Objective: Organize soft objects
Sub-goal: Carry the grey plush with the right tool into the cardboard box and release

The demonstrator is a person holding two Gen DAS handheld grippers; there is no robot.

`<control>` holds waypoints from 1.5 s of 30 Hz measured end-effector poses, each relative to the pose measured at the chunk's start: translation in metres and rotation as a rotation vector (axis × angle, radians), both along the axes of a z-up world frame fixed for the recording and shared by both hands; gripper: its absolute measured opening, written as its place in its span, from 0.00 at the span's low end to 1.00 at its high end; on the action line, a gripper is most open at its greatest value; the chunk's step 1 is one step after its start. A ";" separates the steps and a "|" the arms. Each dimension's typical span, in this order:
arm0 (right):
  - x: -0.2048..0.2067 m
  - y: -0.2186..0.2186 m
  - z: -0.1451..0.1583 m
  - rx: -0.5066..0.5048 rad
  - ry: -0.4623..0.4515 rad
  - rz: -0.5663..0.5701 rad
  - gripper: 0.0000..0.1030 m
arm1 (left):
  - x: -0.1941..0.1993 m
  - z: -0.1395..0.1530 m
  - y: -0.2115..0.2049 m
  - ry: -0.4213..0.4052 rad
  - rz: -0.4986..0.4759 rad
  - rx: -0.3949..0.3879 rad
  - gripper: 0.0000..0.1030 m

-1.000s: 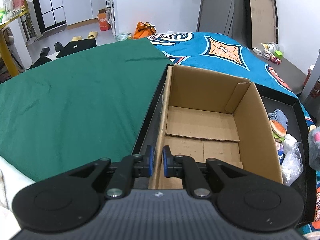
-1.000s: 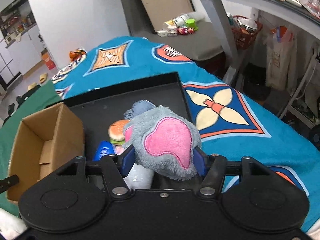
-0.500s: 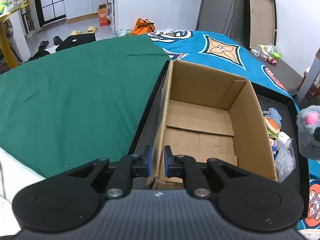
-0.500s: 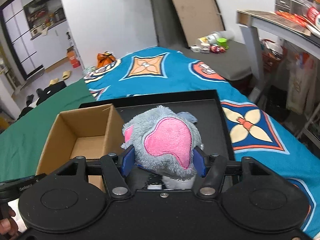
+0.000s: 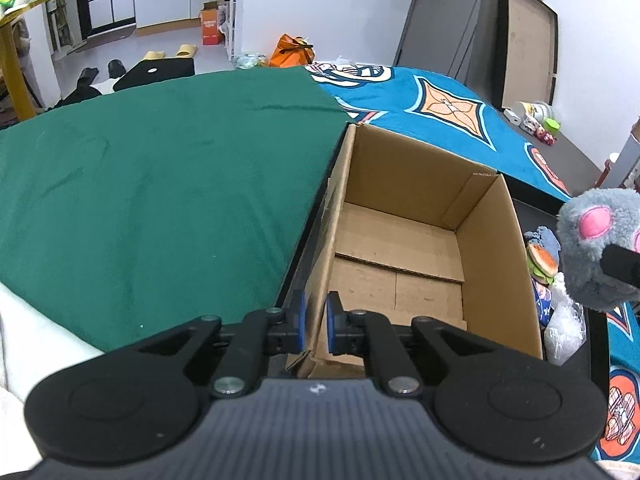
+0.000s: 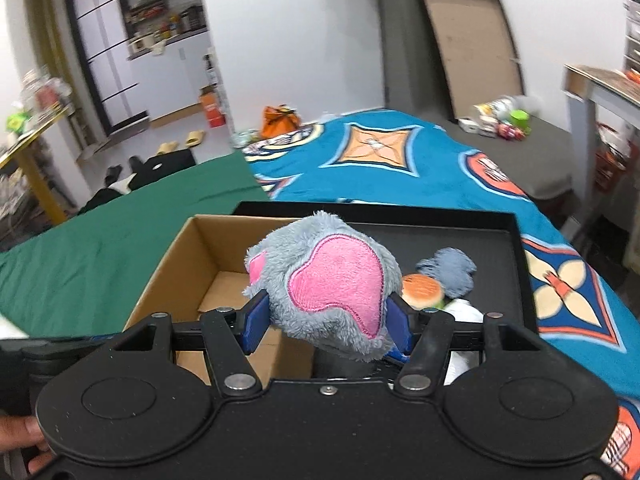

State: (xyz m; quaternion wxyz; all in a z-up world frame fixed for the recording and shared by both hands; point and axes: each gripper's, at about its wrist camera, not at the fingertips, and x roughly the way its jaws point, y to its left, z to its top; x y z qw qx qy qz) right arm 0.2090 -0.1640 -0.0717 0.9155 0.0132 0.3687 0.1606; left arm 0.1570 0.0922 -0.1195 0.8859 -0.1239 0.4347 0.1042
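An open cardboard box (image 5: 496, 248) stands with nothing inside it at the left end of a black tray (image 6: 440, 222). My left gripper (image 5: 316, 322) is shut on the box's near left wall, one blue pad on each side of the cardboard. My right gripper (image 6: 326, 320) is shut on a grey plush mouse with pink ears (image 6: 332, 284). It holds the mouse in the air above the box's right wall (image 6: 188, 256). In the left wrist view the plush mouse (image 5: 592, 240) hangs at the right edge, beside the box.
In the tray right of the box lie a burger toy (image 6: 422, 290), a blue-grey plush (image 6: 452, 272) and a clear plastic bag (image 5: 564, 328). The tray sits on a bed with a green cloth (image 5: 160, 184) and a patterned blue cover (image 6: 440, 168). A hand (image 6: 24, 436) shows at the lower left.
My right gripper has carried the plush mouse up and left, from over the tray's toys to over the box's right wall. The left gripper keeps its grip on the box wall.
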 end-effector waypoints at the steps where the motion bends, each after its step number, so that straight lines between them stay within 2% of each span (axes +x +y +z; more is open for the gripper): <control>1: -0.001 0.004 0.000 -0.005 -0.004 0.018 0.57 | -0.001 0.000 0.002 0.000 0.004 -0.004 0.09; 12: -0.004 0.055 -0.005 -0.040 -0.022 0.178 0.57 | 0.001 0.001 0.004 0.003 0.043 -0.020 0.10; 23: 0.010 0.092 -0.004 -0.058 -0.014 0.281 0.58 | -0.001 0.002 0.014 -0.007 0.076 -0.091 0.10; 27: 0.019 0.096 -0.005 0.035 0.081 0.297 0.59 | -0.002 0.001 0.019 -0.008 0.089 -0.117 0.11; 30: 0.021 0.101 -0.011 0.060 0.130 0.311 0.64 | -0.003 0.001 0.019 -0.009 0.091 -0.122 0.11; 35: 0.024 0.102 -0.020 0.147 0.241 0.331 0.64 | -0.003 0.001 0.019 -0.006 0.091 -0.121 0.11; 42: 0.021 0.091 -0.015 0.128 0.274 0.312 0.64 | -0.002 0.003 0.014 0.007 0.087 -0.095 0.12; 45: 0.022 0.085 -0.011 0.097 0.277 0.305 0.64 | -0.001 0.005 0.013 0.014 0.087 -0.083 0.16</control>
